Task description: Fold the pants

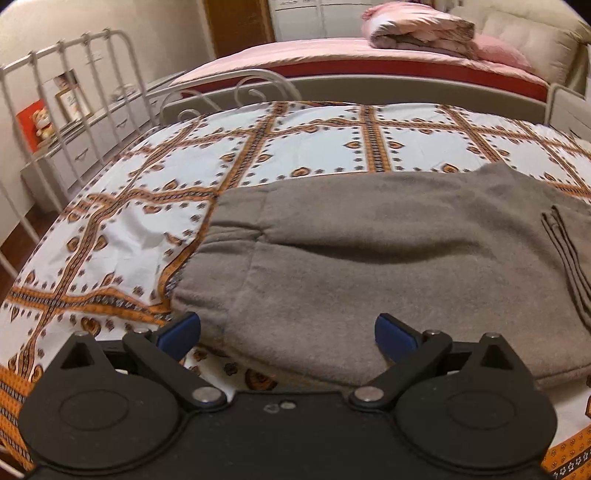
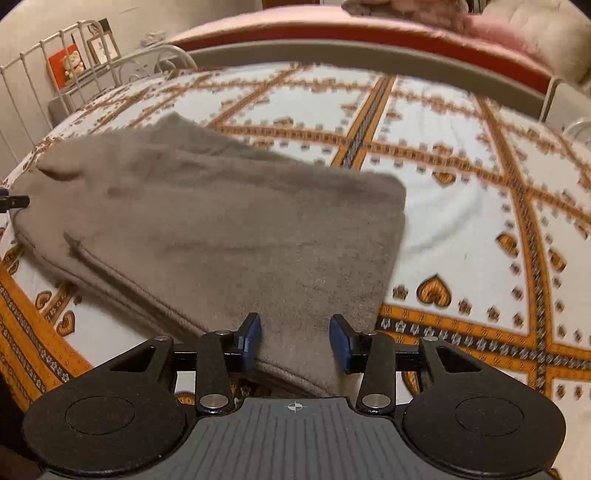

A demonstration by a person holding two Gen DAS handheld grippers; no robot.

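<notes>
Grey fleece pants (image 1: 369, 251) lie folded in a flat bundle on a white and orange patterned bedsheet (image 1: 129, 206). My left gripper (image 1: 288, 332) stands wide open over the near left end of the pants, its blue pads (image 1: 184, 330) clear of the cloth. In the right wrist view the pants (image 2: 221, 229) stretch away to the left. My right gripper (image 2: 295, 336) is open over their near right corner. Cloth shows in the gap between its blue pads (image 2: 251, 338), but they do not press on it. The tip of the left gripper (image 2: 14, 202) shows at the far left edge.
A white metal bed frame (image 1: 55, 110) borders the bed on the left. Beyond the footboard is a second bed with a pink sheet (image 1: 332, 55) and a folded quilt (image 1: 417, 31). A low shelf with pictures (image 1: 70, 96) stands by the wall.
</notes>
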